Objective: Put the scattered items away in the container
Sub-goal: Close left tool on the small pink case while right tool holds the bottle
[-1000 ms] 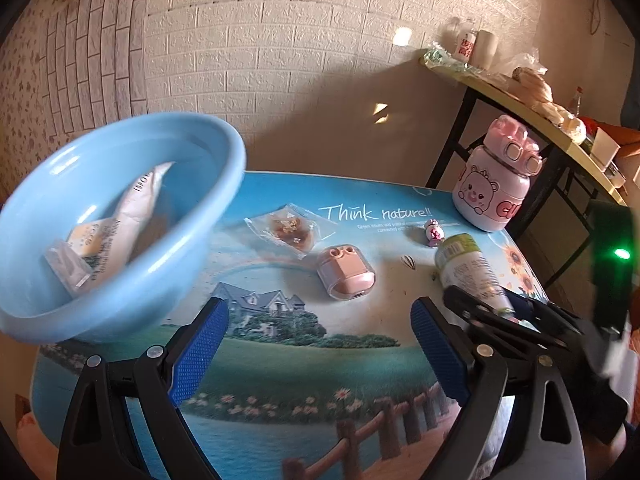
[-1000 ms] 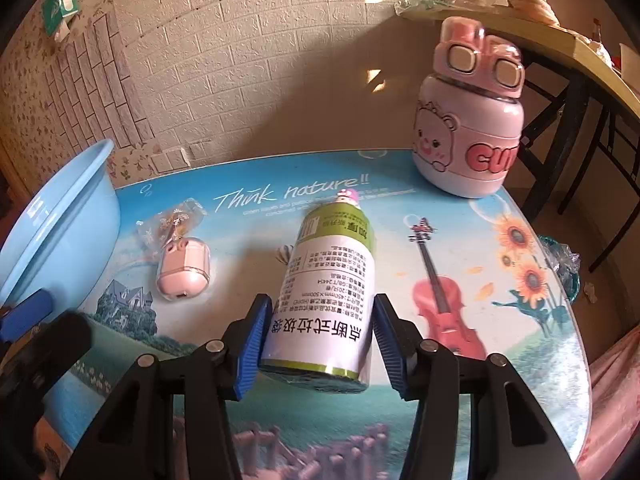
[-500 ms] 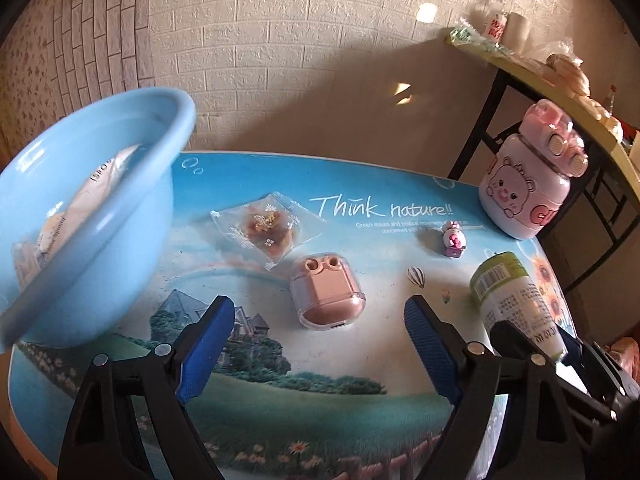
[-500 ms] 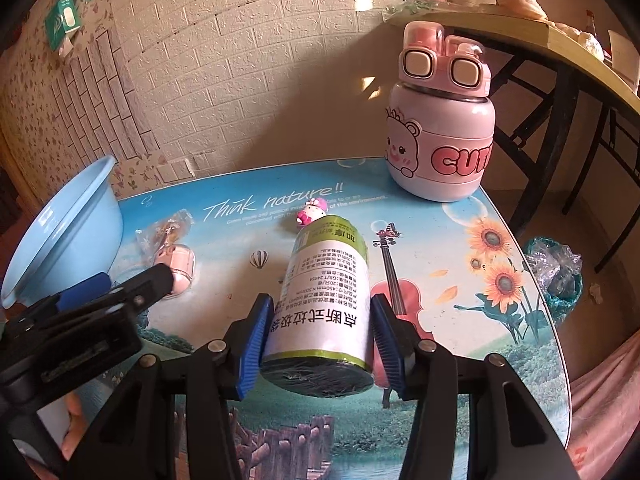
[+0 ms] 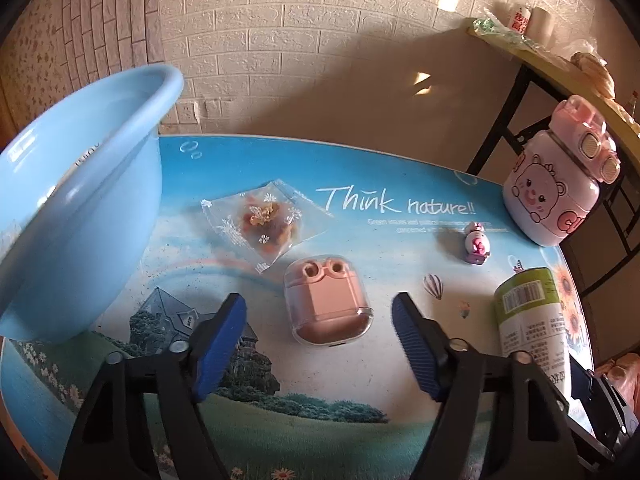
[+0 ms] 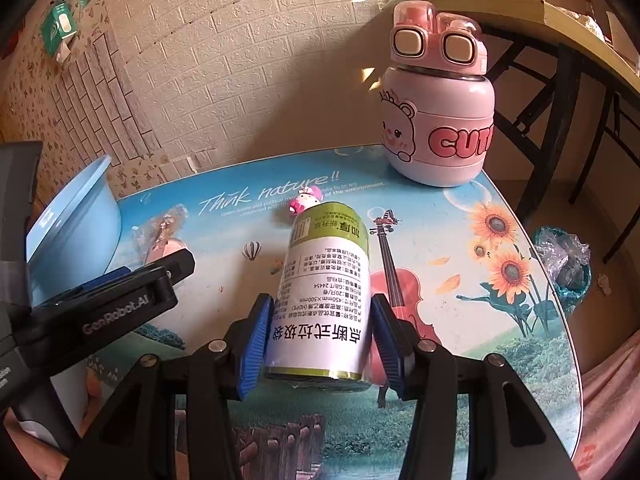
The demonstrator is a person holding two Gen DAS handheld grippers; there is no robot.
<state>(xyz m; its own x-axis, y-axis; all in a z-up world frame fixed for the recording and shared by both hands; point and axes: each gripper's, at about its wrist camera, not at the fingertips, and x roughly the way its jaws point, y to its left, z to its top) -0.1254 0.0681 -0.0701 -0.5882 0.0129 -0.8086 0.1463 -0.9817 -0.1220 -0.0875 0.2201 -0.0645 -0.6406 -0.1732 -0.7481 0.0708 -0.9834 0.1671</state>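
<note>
Closing left gripper (image 5: 320, 344) jaws flanking pink earbud case (image 5: 326, 300), untouched; right gripper (image 6: 320, 344) clamping garbage-bag roll (image 6: 324, 288).

Both grippers, left gripper (image 5: 320, 344) and right gripper (image 6: 322, 344), have black frames, ribbed blue pads (image 6: 256, 344), silver screws; "GenRobot.AI" lettering marks 1.

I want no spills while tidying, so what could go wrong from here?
1. The left gripper is closing with the pink earbud case ahead of its fingers, not between them, so it may shut on nothing.
2. The right gripper holds the garbage bag roll by its near end, so it may tip out.
</note>
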